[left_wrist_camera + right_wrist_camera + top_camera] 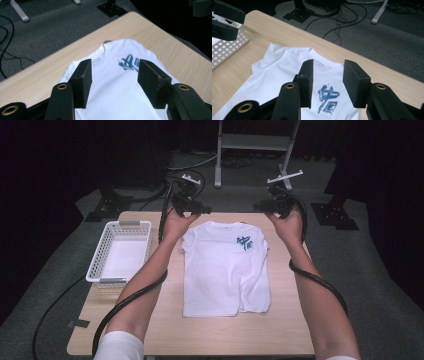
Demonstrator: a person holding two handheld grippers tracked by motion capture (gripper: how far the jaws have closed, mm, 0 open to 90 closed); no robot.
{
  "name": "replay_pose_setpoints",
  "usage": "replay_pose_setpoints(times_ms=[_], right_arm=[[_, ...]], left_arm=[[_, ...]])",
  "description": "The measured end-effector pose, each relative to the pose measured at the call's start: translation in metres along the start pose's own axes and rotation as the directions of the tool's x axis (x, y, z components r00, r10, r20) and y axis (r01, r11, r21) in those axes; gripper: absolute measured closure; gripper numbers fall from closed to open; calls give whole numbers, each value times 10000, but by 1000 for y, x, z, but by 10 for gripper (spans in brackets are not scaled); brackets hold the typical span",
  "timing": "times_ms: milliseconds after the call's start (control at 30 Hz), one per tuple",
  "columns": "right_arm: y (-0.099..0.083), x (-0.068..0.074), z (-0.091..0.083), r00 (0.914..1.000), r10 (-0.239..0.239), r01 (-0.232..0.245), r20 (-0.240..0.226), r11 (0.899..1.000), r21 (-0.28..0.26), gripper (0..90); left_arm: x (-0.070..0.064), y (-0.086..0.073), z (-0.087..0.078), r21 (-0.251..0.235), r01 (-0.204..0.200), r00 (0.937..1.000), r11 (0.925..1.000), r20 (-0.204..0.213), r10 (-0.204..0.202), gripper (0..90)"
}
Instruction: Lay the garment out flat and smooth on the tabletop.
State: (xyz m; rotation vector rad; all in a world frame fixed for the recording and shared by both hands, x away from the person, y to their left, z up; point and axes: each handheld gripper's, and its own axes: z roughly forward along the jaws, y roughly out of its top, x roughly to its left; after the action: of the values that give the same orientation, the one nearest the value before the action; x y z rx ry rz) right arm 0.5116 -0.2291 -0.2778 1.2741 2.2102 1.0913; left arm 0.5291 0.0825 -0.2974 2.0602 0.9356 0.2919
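Shirt (pixel 225 270) lies flat at the centre of the high view on the wooden table (pixel 280 330), blue print (pixel 244 242) toward its upper right. Your left gripper (pixel 192 207) hovers above the shirt's upper-left shoulder, jaws wide and empty. Your right gripper (pixel 272 204) hovers above the upper-right shoulder, jaws moderately apart, also empty. A white basket (pixel 120 251) sits left of the shirt.

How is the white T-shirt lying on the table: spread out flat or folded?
Partly folded. The white T-shirt lies flat with sleeves tucked in, a narrow rectangle, logo up; one bottom corner overlaps unevenly.
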Motion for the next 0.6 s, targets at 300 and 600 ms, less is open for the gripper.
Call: replay_pose_setpoints(times_ms=[300, 600], right_arm=[[-46, 3, 3, 9981, 521, -507, -323, 9978, 422, 570], [-94, 13, 5, 9949, 802, -742, -613, 9928, 936, 556]], left_arm=[[-9, -42, -4, 203, 335, 9991, 9992, 256, -340, 416], [-23, -89, -10, 389, 635, 9966, 9972, 509, -654, 401]])
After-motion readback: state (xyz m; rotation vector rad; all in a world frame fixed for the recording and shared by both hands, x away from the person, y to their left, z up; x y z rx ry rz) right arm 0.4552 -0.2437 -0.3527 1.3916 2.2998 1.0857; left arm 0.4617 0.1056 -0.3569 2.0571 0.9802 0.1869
